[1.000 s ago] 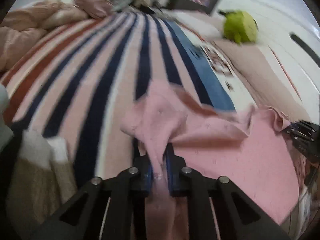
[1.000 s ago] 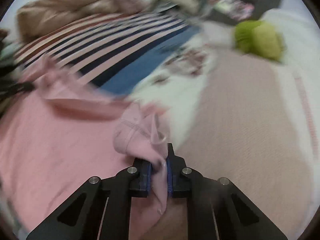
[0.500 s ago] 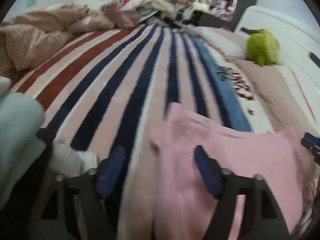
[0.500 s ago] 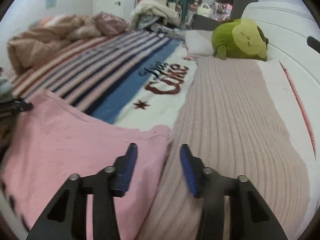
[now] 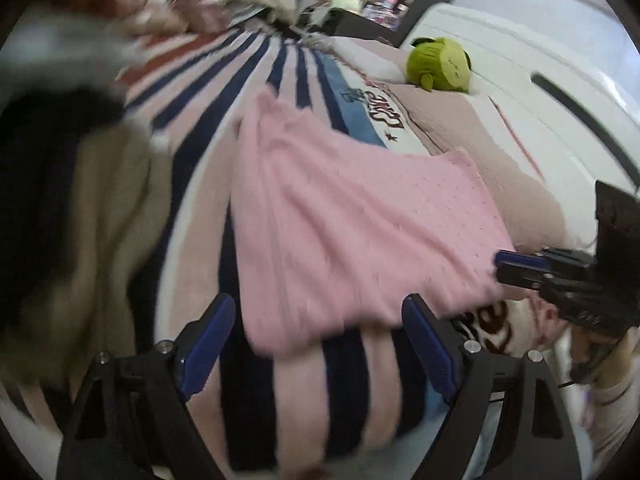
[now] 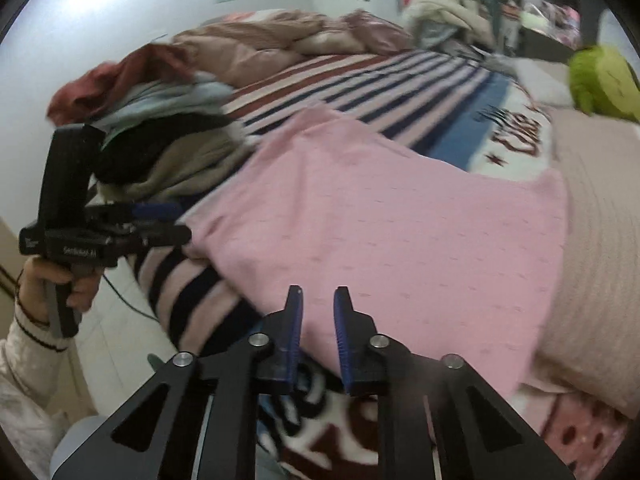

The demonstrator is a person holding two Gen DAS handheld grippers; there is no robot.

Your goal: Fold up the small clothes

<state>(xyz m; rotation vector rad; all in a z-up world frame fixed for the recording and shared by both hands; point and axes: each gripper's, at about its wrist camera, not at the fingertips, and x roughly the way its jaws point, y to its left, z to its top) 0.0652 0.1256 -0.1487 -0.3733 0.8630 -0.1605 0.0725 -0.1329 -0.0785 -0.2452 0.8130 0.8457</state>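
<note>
A pink knitted garment (image 5: 352,224) lies spread flat on the striped bed; it also shows in the right wrist view (image 6: 400,224). My left gripper (image 5: 316,344) is wide open and empty, just short of the garment's near edge. It also shows at the left of the right wrist view (image 6: 160,220), level with the garment's left corner. My right gripper (image 6: 318,320) is open by a narrow gap and empty, above the garment's near edge. It shows at the right of the left wrist view (image 5: 516,266), beside the garment's right corner.
A pile of other clothes (image 6: 160,132) sits on the bed left of the garment, seen also in the left wrist view (image 5: 80,200). A green plush toy (image 6: 600,80) lies at the head of the bed. A rumpled beige duvet (image 6: 272,44) lies at the far side.
Both grippers let go of the pink garment and opened. They pulled back toward the bed's near edge. The garment now lies flat.
</note>
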